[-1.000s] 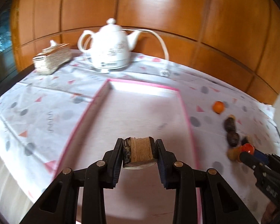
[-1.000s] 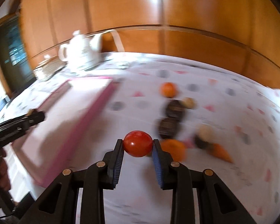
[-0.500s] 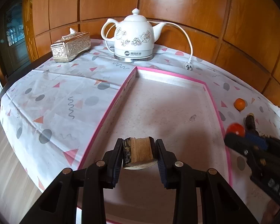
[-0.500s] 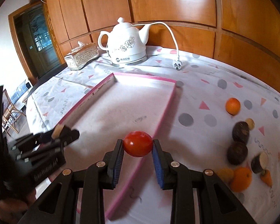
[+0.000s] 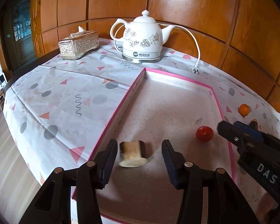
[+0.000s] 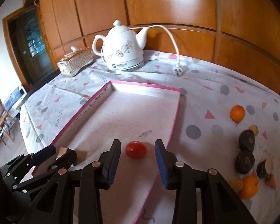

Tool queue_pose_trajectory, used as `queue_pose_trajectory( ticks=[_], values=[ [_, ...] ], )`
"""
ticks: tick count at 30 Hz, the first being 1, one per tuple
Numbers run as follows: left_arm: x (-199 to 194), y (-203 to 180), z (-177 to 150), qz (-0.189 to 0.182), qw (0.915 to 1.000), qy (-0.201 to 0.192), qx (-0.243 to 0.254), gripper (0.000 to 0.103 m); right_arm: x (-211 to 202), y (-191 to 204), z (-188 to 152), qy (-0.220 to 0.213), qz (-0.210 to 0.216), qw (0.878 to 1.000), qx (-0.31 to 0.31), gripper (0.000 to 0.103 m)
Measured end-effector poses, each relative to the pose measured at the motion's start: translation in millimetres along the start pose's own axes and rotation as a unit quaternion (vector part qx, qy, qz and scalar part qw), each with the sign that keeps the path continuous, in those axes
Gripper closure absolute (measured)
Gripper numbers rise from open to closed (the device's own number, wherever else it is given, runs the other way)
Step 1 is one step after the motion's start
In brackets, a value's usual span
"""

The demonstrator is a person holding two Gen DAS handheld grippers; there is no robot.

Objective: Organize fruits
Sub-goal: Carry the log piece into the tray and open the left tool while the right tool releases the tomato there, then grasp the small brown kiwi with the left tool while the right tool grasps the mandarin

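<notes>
Two pieces are in the pink-edged tray (image 5: pixel 217 102) so far, and a whole bunch are left out on the table (image 6: pixel 205 100).

The left claw (image 5: pixel 140 157) has just been opening. The brown-skinned cut fruit chunk (image 5: pixel 132 154) sits between its jaws, near the tray's left wall, but the pads don't look like they're pressing on it, with a clear gap on the right side. It looks a bit blurry, so I'd guess it's only just settling.

Same story on the right: the right claw (image 6: pixel 138 161) has just been opening too, and the red tomato (image 6: pixel 136 149) lies on the tray floor between its jaws, not squeezed, close to the tray's right edge.

Left to do, judging from the right-hand camera: an orange (image 6: pixel 237 113) off by itself, two dark round fruits (image 6: pixel 245 152), another orange (image 6: pixel 249 186) at the bottom, plus a few small cut bits around them that I can't really identify. All of that is on the patterned cloth to the right of the tray.

So barely started, I'd say. The kettle (image 5: pixel 141 41) and tissue box (image 5: pixel 78 44) at the back aren't part of this.
</notes>
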State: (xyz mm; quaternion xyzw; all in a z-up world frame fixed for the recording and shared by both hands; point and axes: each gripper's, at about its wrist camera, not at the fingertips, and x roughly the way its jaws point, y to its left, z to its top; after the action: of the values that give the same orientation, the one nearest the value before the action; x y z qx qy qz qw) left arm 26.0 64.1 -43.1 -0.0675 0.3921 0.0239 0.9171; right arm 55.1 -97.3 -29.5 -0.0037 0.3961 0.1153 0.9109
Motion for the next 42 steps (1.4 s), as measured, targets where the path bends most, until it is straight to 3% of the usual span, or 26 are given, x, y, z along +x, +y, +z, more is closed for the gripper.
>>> queue_pose_trajectory(
  ticks=[6, 10, 14, 20, 27, 30, 36, 42],
  values=[
    [-8, -16, 0, -0.014, 0.9998, -0.005, 0.013, 0.052, -24, -23, -12, -0.019, -0.041, 0.998, 0.033, 0.065],
    [-15, -34, 1, -0.025, 0.999, -0.009, 0.035, 0.044, -43, -49, -14, -0.033, -0.071, 0.995, 0.059, 0.065],
    [-23, -55, 1, -0.044, 0.9967, -0.017, 0.066, 0.044, -59, -81, -24, -0.034, -0.099, 0.991, 0.089, 0.065],
    [-28, -91, 0, -0.091, 0.9904, -0.018, 0.102, 0.044, -74, -147, -56, -0.012, -0.156, 0.975, 0.159, 0.065],
    [-32, -134, -4, -0.145, 0.9791, -0.008, 0.142, 0.046, -82, -195, -88, 0.015, -0.201, 0.96, 0.193, 0.065],
    [-27, -152, -9, -0.163, 0.9739, 0.007, 0.158, 0.05, -82, -205, -94, 0.02, -0.179, 0.961, 0.21, 0.065],
    [-8, -184, -17, -0.187, 0.9651, 0.038, 0.179, 0.058, -76, -183, -89, 0.011, -0.105, 0.978, 0.178, 0.065],
    [7, -189, -18, -0.187, 0.9668, 0.046, 0.168, 0.058, -57, -174, -78, 0.007, -0.061, 0.985, 0.159, 0.064]
  ],
)
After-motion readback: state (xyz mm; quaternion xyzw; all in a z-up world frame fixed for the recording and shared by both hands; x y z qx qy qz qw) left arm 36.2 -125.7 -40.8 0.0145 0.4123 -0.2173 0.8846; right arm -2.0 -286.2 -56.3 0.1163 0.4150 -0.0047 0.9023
